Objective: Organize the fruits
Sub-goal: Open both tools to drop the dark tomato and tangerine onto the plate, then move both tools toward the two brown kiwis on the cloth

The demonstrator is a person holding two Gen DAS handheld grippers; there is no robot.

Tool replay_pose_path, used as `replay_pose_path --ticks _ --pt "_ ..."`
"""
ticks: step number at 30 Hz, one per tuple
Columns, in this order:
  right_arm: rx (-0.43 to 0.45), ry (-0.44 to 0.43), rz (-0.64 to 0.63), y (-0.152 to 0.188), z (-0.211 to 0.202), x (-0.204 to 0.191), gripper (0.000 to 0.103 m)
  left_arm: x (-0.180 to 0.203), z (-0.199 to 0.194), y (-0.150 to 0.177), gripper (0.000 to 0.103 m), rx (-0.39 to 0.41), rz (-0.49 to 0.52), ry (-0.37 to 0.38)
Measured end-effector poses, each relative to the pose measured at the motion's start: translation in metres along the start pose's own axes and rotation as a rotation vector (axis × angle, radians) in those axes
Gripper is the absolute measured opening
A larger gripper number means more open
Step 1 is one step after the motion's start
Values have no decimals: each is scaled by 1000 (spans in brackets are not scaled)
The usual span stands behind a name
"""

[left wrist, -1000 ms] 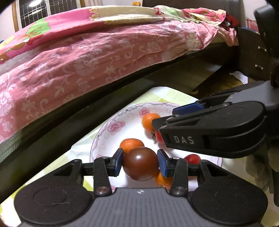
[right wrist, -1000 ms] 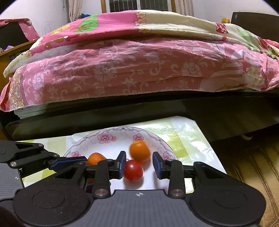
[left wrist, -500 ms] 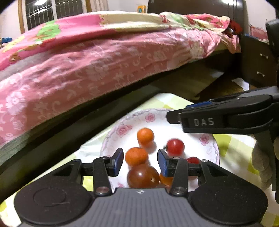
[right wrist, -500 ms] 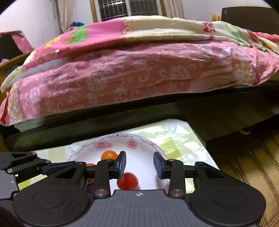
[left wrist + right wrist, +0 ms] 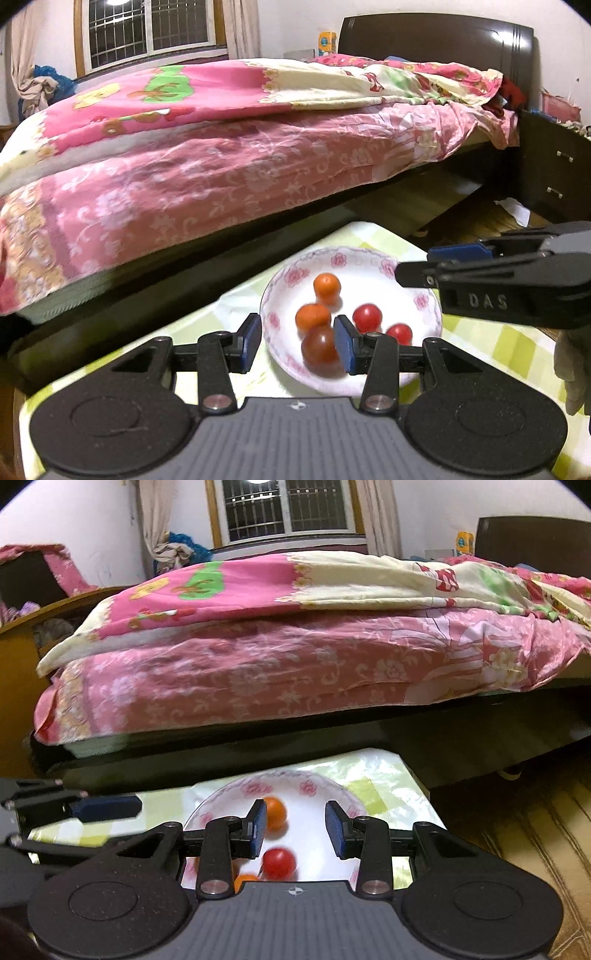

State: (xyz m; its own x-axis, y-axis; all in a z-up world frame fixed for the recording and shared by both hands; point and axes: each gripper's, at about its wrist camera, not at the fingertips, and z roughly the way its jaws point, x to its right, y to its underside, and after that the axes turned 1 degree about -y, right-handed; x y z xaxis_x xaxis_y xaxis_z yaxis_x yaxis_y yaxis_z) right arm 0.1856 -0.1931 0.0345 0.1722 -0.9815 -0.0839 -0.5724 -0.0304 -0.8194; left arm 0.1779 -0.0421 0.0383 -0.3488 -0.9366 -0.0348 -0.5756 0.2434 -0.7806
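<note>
A white plate with pink flowers [image 5: 284, 280] [image 5: 236, 786] stands on a table with a green-checked cloth [image 5: 207, 325]. In it lie two oranges [image 5: 327, 286] [image 5: 313, 316], a dark red tomato [image 5: 317, 350] and two small red tomatoes [image 5: 366, 317] [image 5: 400, 332]. My left gripper [image 5: 298, 343] hovers over the plate's near left edge, open, with nothing between its pads. The dark tomato lies below, beside the right pad. My right gripper [image 5: 295, 829] [image 5: 424, 264] is open above the plate, over an orange [image 5: 276, 812] and a red tomato [image 5: 279, 864].
A bed with a pink flowered quilt [image 5: 221, 166] [image 5: 295, 664] runs along the far side of the table, its dark frame close behind the plate. A dark bedside cabinet [image 5: 554, 166] stands at the right. Wooden floor [image 5: 535, 830] lies past the table's right edge.
Both grippers have drawn back and up from the plate. The dark tomato that sat between the left pads now lies in the plate, as does the red tomato between the right pads.
</note>
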Motion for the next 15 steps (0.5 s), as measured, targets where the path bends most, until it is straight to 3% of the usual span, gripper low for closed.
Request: replay_pose_path --ticks 15 --pt "-119 -47 -143 51 -52 -48 33 4 -42 38 50 -60 27 23"
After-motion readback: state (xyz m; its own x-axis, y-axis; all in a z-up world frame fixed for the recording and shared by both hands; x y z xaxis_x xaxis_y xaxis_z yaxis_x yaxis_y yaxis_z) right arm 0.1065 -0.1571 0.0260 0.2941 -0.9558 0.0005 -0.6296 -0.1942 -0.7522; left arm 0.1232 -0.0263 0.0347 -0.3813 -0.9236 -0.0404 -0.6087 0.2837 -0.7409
